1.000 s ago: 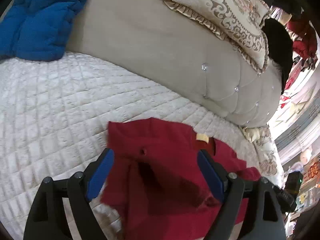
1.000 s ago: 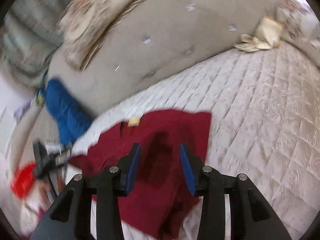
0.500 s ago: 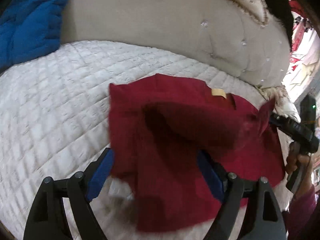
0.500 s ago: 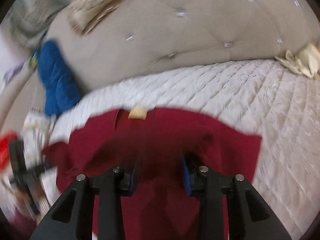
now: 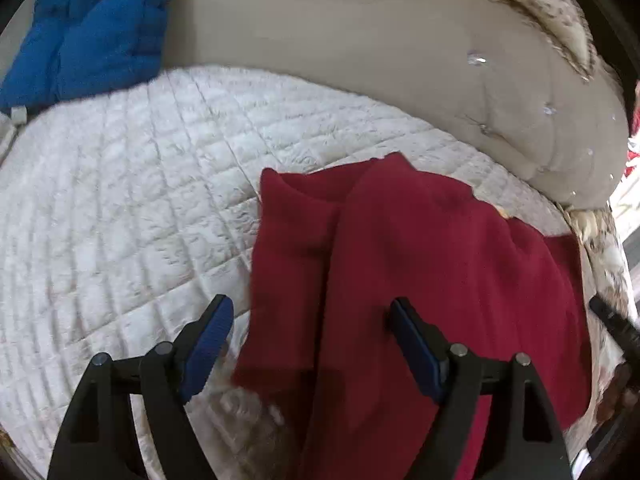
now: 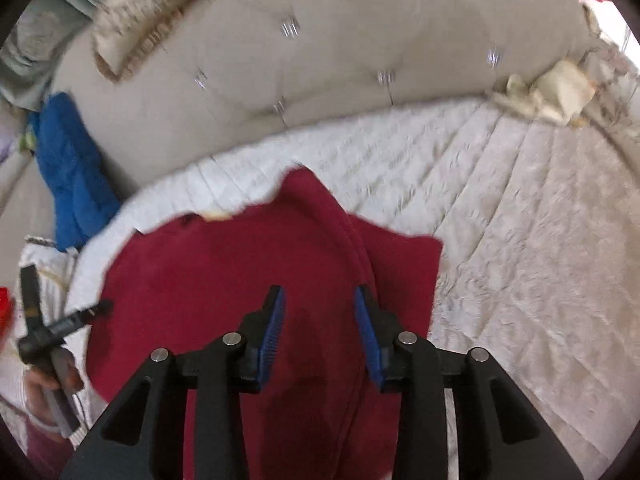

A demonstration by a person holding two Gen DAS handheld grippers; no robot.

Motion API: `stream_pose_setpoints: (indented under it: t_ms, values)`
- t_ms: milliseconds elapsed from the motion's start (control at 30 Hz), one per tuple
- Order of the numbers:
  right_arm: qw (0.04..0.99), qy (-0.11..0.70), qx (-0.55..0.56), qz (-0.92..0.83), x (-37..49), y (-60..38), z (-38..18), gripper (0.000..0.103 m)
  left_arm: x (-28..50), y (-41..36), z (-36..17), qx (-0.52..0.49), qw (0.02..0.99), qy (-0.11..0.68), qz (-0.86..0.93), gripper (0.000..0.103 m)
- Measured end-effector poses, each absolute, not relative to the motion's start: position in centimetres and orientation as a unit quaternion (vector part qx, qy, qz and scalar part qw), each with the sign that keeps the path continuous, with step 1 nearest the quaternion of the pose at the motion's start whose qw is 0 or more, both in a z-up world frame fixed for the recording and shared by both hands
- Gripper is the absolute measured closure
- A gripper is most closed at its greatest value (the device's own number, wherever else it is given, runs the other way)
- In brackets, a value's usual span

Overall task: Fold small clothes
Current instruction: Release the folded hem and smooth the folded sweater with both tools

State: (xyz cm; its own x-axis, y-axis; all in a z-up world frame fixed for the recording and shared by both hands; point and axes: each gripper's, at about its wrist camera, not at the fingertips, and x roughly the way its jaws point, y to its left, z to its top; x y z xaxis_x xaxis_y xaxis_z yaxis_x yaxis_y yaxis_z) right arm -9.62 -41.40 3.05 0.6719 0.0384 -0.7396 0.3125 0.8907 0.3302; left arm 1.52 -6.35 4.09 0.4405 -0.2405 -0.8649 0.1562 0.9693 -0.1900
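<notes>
The red garment [image 5: 420, 264] lies on the quilted bed near the headboard [image 5: 360, 40], its long axis running away from both. The left hand-held gripper [image 5: 310, 344] gapes wide over its left edge; the right hand-held gripper [image 6: 320, 328], narrow and centred, holds nothing visible.

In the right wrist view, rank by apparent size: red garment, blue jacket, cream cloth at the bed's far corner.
1. red garment
2. blue jacket
3. cream cloth
The garment lies nearest, which inflates it.

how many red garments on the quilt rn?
1. The red garment lies on the white quilt ahead of both grippers, partly folded. Anything under it is hidden.
</notes>
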Motion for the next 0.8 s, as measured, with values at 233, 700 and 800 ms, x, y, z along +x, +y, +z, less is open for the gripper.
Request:
stream_pose_setpoints:
  t_ms: [233, 700, 800]
  values:
    - [0.876, 0.413, 0.227, -0.104, -14.4, -40.9, 2.5, 0.073, -2.1, -6.2, 6.4, -0.024, 0.869, 0.481, -0.118, 0.019]
    - [0.889, 0.405, 0.19, -0.1, -17.8, -38.5, 3.2, 0.095, -3.5, -4.8, 4.0, -0.041, 0.872, 0.483, -0.07, 0.019]
    - [0.881, 0.43, 0.171, -0.094, -17.9, -37.2, 2.5, 0.094, -3.6, -5.0, 3.7, -0.044, 0.872, 0.483, -0.068, 0.019]
